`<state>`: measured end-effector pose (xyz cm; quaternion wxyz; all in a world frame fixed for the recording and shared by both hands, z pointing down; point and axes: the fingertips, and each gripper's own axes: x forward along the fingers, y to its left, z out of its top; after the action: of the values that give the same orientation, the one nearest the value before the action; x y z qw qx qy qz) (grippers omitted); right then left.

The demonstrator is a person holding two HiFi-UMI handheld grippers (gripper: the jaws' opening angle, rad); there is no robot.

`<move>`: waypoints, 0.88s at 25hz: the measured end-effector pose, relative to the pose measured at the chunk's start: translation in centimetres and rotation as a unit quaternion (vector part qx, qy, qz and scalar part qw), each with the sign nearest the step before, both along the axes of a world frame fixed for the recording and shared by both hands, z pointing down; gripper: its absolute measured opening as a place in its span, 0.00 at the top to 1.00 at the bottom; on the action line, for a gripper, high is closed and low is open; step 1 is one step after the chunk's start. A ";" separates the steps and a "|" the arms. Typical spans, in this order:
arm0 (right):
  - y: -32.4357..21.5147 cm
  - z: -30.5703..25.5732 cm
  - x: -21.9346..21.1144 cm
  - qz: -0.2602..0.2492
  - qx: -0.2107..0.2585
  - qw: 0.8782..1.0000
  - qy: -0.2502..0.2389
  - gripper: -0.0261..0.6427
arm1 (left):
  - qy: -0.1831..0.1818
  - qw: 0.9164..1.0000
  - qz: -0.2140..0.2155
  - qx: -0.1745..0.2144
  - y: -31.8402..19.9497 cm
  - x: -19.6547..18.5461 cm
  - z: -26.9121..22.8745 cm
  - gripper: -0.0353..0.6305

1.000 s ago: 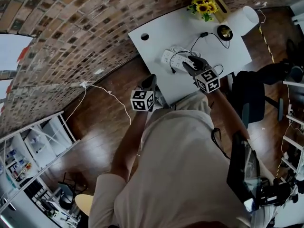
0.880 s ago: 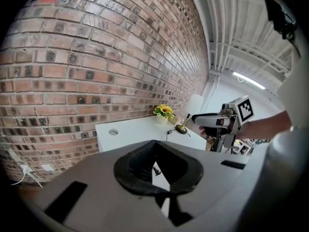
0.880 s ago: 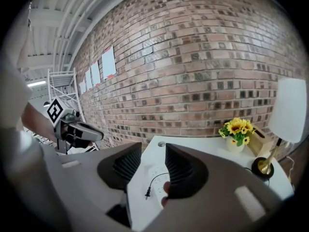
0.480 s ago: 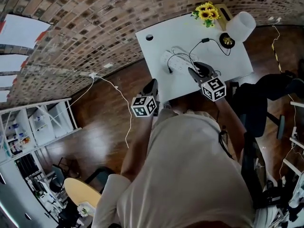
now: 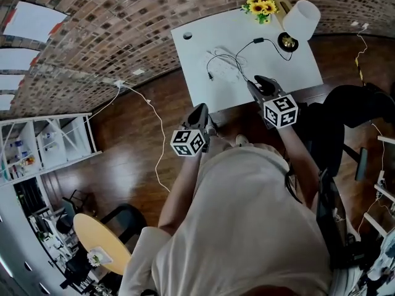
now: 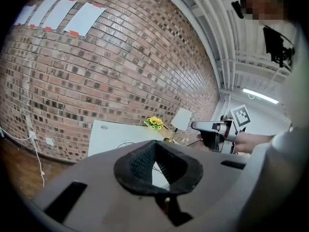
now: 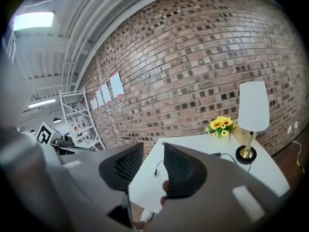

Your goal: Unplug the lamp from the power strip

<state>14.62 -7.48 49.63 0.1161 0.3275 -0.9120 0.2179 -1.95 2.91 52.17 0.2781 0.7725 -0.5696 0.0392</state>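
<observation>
A brick wall (image 5: 111, 36) and a dark wooden floor (image 5: 123, 159) frame the white surface (image 5: 203, 45) at the top of the head view. The lamp (image 5: 300, 18), a white shade on a brass foot, stands at the surface's upper right, with a bunch of sunflowers (image 5: 259, 6) just beside it. Its black cord (image 5: 247, 47) runs left across the surface and ends in a plug (image 7: 155, 172) that lies loose on the bare top. From that I judge the unplugging already done. The power strip is lost in the glare on the white top, so you cannot pick it out.

If you need the plug again, take it by its stiff body, not by the cord. The cord is limp and light, and a tug on it could drag or tip the tall lamp.

Your forearms reach forward from your torso, with both grippers pointing ahead and slightly down. The left gripper (image 5: 199, 111) hangs just off the surface's near left corner, its pads meeting at the tips with nothing between them. The right gripper (image 5: 259, 82) is over the near edge. Its jaws are partly apart and have just been closing, with nothing between them.
</observation>
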 end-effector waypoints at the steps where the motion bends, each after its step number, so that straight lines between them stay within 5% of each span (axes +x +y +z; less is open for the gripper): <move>1: 0.7 0.3 0.5 0.000 -0.005 1.000 -0.004 0.78 | -0.002 1.000 -0.001 -0.001 0.6 0.6 -0.2 0.94; 13: 7.3 2.7 3.5 0.011 -0.021 1.000 0.015 0.78 | -0.011 0.999 -0.030 -0.006 7.9 -0.5 -1.3 0.94; 22: 10.0 0.7 -0.3 0.026 -0.008 0.998 -0.053 0.79 | -0.009 0.999 -0.037 0.001 12.6 -6.0 -3.0 0.94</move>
<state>14.34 2.50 50.33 0.0648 0.3380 -0.9063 0.2454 -7.93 15.52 49.14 0.2730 0.7510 -0.6002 0.0352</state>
